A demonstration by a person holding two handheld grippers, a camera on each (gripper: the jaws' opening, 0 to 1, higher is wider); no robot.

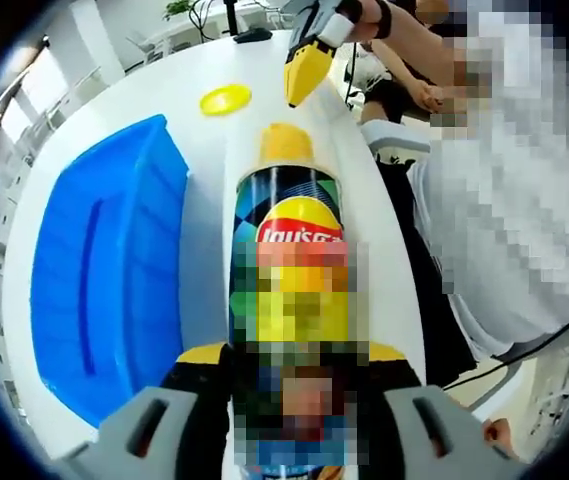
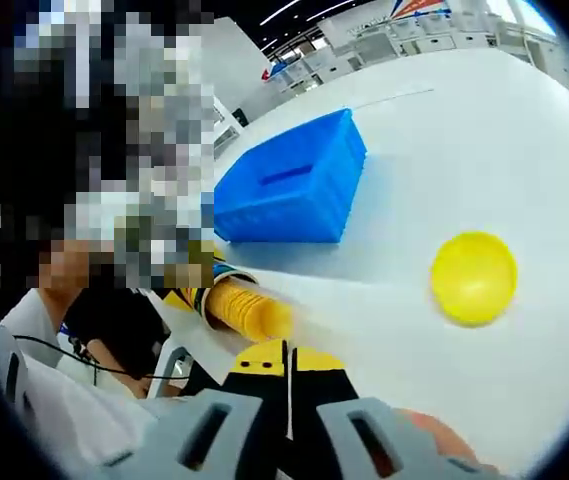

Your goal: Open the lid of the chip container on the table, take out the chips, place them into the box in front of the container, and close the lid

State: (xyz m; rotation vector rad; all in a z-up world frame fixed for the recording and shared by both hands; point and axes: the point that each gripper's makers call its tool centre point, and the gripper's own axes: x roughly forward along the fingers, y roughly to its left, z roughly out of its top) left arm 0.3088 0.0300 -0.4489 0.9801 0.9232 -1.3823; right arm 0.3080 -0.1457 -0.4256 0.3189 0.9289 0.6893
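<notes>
My left gripper (image 1: pixel 289 400) had its fingers pinching the chip container (image 1: pixel 289 250), lying tipped with the chip stack (image 2: pixel 249 310) poking from its mouth. My right gripper (image 2: pixel 286 375) looked pressed together, empty. I judged I should grip the stack gently and draw straight out toward the blue box (image 2: pixel 289 190). The lid (image 2: pixel 474 277) lay beyond on the table (image 2: pixel 444 130). A mosaic hid the container's label.

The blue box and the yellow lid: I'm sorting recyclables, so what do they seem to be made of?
The blue box looks like rigid moulded plastic: uniform colour, slight sheen, a recessed handle slot in its wall. The yellow lid looks like thin, glossy, flexible plastic with a raised rim, though its exact type cannot be told.
</notes>
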